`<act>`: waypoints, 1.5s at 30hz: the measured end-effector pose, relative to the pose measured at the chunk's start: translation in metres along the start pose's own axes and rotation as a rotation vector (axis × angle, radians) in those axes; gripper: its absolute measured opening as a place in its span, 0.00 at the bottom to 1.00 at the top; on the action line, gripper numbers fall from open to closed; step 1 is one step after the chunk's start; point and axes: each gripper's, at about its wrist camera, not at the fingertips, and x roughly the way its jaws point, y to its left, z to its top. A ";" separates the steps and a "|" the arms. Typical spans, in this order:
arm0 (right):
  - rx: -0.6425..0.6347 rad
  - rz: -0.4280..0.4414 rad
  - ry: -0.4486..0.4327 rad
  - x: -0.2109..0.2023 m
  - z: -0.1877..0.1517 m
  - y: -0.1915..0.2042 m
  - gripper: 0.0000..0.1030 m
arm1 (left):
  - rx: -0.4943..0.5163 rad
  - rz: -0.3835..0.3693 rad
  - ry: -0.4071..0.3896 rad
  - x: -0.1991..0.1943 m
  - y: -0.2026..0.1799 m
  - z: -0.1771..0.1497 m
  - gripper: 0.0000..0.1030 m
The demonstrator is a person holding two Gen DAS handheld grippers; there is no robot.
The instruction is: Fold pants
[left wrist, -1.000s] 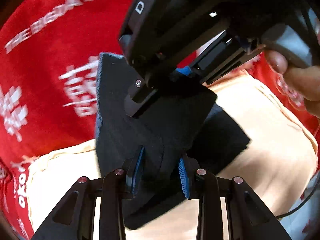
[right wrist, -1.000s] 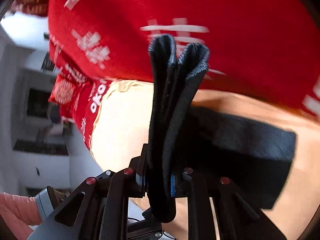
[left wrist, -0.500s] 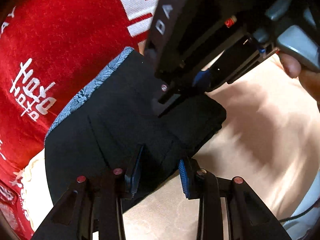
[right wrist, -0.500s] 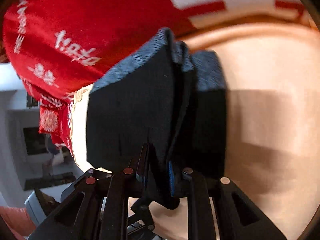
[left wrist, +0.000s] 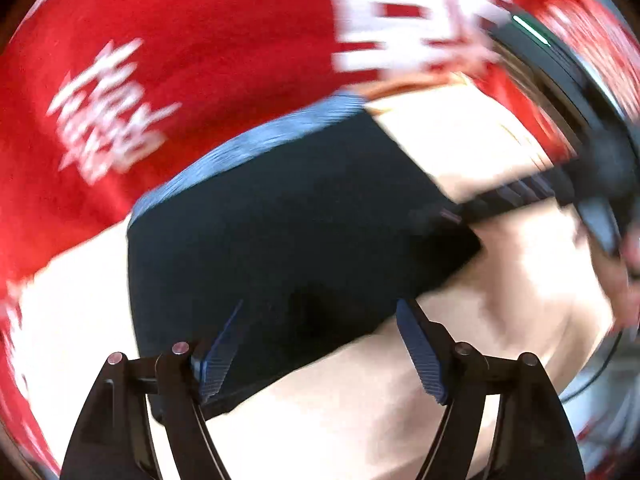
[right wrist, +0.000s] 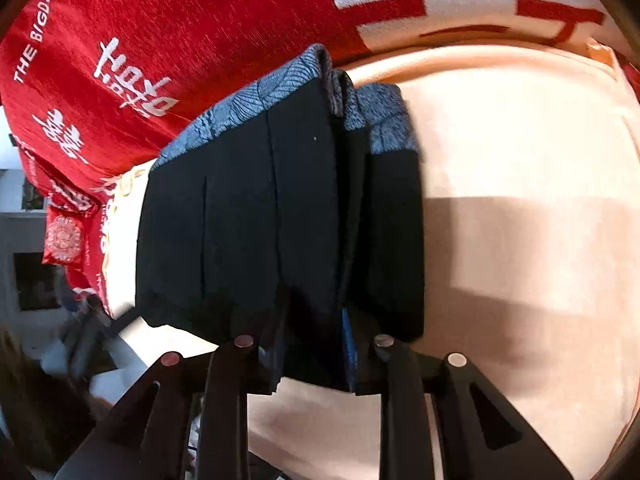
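Observation:
The black pants (left wrist: 296,240) with a blue-grey patterned waistband lie folded in a compact stack on the cream cloth (left wrist: 500,320). My left gripper (left wrist: 320,344) is open, its blue pads wide apart over the near edge of the stack, holding nothing. In the right wrist view the folded pants (right wrist: 248,216) show several layers. My right gripper (right wrist: 316,344) is shut on the near edge of a fold of the pants. The right gripper's body shows blurred at the right of the left wrist view (left wrist: 592,184).
A red blanket with white lettering (right wrist: 160,40) lies beyond the pants. The cream cloth (right wrist: 520,240) spreads to the right of the stack. The bed's edge and a room floor show at the far left (right wrist: 24,280).
The pants have come down from hanging to a flat folded stack. My left gripper has let go and opened wide. The right gripper has pulled away to the right in the left view.

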 end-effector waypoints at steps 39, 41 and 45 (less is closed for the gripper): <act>-0.110 -0.246 -0.046 -0.006 -0.027 0.037 0.48 | -0.406 0.047 0.148 0.057 0.182 -0.014 0.75; -0.102 -0.235 -0.043 -0.006 -0.025 0.036 0.48 | -0.407 0.053 0.144 0.056 0.184 -0.012 0.75; -0.115 -0.236 -0.041 -0.009 -0.025 0.038 0.48 | -0.408 0.055 0.137 0.056 0.190 -0.007 0.75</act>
